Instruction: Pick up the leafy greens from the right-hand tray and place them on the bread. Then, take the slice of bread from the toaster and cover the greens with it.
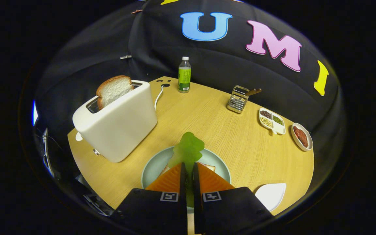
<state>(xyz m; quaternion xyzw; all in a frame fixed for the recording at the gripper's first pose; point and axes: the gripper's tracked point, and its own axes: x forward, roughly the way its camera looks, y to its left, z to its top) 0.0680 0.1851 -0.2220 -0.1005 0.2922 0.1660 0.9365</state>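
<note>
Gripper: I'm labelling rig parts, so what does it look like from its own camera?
The gripper has two wedge-shaped fingers tapering forward from blocky black mounts. Each mount carries a small square black-and-white fiducial marker near the finger's base. No cables or sleeve are visible.

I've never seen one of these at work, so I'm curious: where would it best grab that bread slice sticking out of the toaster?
Probably by the bread slice's upper part, coming down from above. It stands upright in the toaster's slot with only its top clear, so its two flat faces suit the fingers. Right now the gripper is shut on the leafy greens over the plate.
</note>
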